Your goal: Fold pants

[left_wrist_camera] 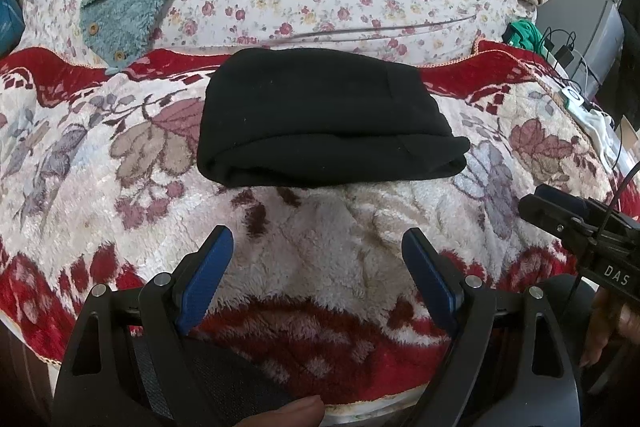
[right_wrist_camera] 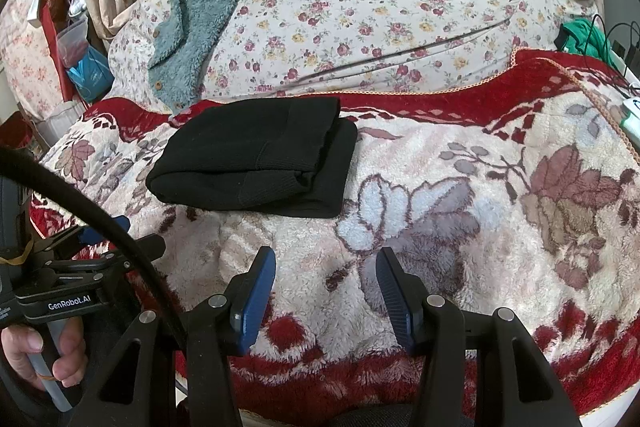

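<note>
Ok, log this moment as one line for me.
pants: folded bundle on blanket | left gripper: open, empty | right gripper: open, empty | both short of pants

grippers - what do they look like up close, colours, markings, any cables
Both are matte black frames with silver pivot pins and two blue ribbed pads each. The left gripper carries white "GenRobot.AI" lettering, a thick black cable arcing over it and a yellow rubber band, seen from the right wrist view. The right gripper shows white "DAS" lettering and a thin black cable. Bare hands, no sleeves visible.
</note>
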